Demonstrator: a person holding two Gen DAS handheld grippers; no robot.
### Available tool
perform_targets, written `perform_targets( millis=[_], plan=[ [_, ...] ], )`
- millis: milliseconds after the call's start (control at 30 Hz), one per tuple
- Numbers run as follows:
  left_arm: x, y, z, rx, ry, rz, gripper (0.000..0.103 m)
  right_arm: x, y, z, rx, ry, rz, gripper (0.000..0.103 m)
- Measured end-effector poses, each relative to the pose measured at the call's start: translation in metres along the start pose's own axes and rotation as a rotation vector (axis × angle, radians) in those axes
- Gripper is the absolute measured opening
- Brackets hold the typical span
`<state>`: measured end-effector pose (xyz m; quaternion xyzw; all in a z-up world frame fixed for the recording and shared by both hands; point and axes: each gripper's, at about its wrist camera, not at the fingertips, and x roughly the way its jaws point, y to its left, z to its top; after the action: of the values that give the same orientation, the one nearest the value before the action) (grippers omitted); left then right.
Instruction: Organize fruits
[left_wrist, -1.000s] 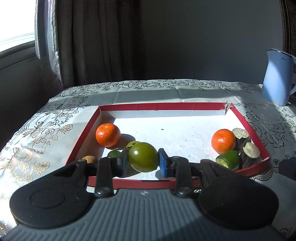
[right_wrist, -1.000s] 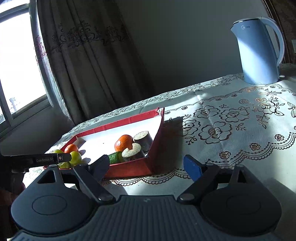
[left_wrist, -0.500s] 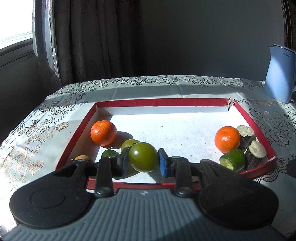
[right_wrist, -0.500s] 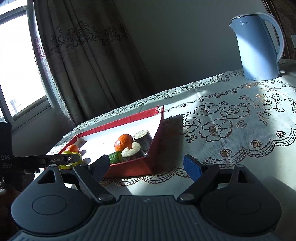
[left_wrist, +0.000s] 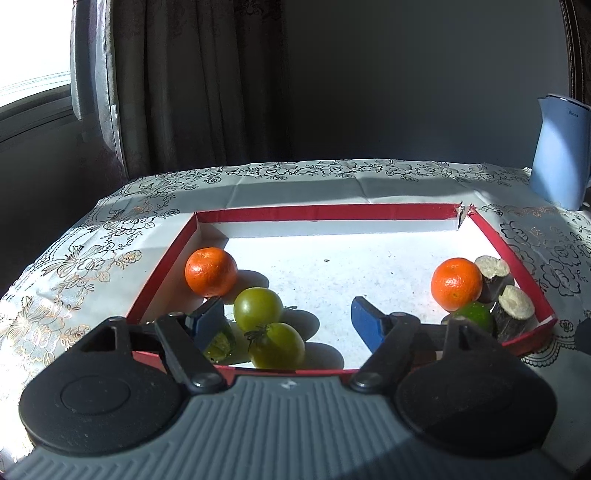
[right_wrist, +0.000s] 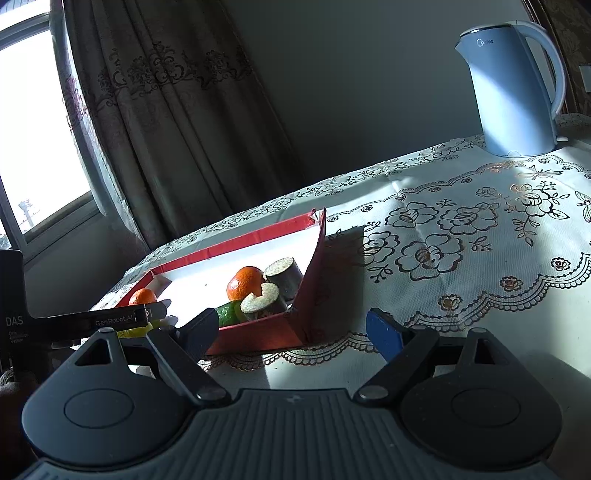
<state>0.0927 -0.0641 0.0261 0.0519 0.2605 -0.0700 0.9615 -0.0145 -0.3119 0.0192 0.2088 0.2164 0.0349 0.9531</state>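
The left gripper (left_wrist: 288, 314) has just opened its jaws, and a green tomato (left_wrist: 277, 345) now lies free between them on the white floor of the red tray (left_wrist: 325, 212), near the front wall. The pads do not touch it. A second green tomato (left_wrist: 258, 309) sits just behind it, touching or almost touching, and a piece of lime (left_wrist: 221, 343) lies partly hidden under the left pad. An orange (left_wrist: 210, 272) stands behind these, close to the left wall. I judge that this is the release step: green fruit is being gathered at the left side of the tray.

At the right side there is another orange (left_wrist: 457, 283), a green lime (left_wrist: 474, 316) in front of it, and two dark cut pieces with pale ends (left_wrist: 511, 308) against the right wall.

The left gripper points a little downward into the tray and hangs low over the front wall. The next move, I think, calls for drawing it back and up without pushing the round tomato, which could easily roll.

The right gripper (right_wrist: 291, 332) has its jaws wide open and holds nothing. It hovers over the counter with the flowered cloth (right_wrist: 443, 240), outside the right front corner of the tray, pointing slightly down. The blue kettle (right_wrist: 513, 88) stands well apart at the back.
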Motion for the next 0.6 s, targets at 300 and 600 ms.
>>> perform_targets(
  millis=[300,600],
  plan=[
    [-0.038,-0.004,-0.002,0.017,-0.062,0.039,0.103,0.001,-0.001,0.0,0.003,0.001,0.0,0.087],
    [-0.081,-0.01,-0.006,0.014,-0.076,0.107,0.103,0.001,-0.001,0.0,0.008,0.005,-0.003,0.087]
  ],
)
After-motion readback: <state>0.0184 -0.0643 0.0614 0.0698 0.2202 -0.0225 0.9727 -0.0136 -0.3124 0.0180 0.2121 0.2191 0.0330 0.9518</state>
